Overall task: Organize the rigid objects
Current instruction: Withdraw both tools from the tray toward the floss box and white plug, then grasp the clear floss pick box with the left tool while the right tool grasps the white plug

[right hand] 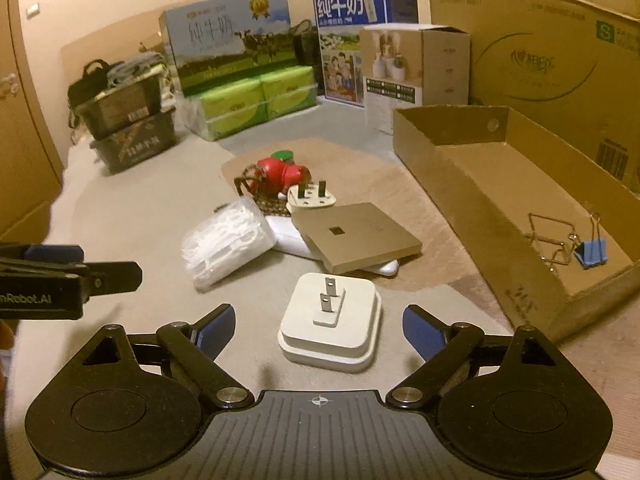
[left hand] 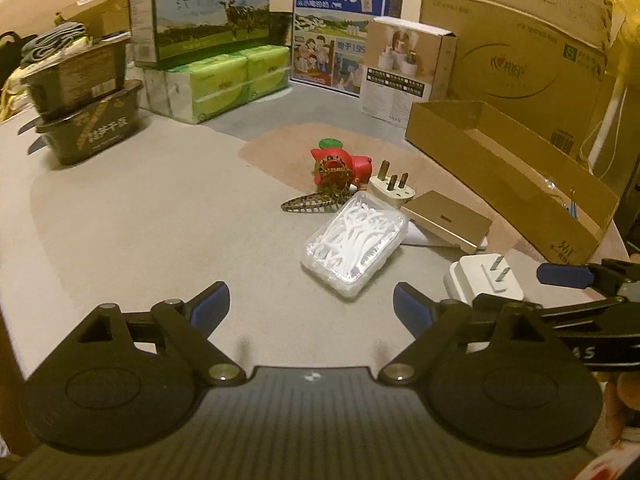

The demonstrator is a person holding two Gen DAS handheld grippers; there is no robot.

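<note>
Plainly the white charger [right hand: 330, 326] is the nearest thing to take: it lies on its back low in the centre of the right wrist view, prongs up, between the spread fingers of the right gripper [right hand: 319, 326], whose blue pads do not touch it. If the jaws close while sitting too high, they would likely catch only the narrower upper step and the block could tip or slip. Just beyond it lies the gold flat box [right hand: 356, 238], propped on something white, and a careless sweep could knock it off. Left of that, the clear case of floss picks [left hand: 354, 242] sits ahead of the left gripper [left hand: 311, 306], also spread wide and empty; its smooth walls look slippery. The two grippers work close together and could collide. The open cardboard tray [right hand: 472, 188] at right, holding a blue binder clip [right hand: 592, 254], has a raised wall that a carried item might strike.
</note>
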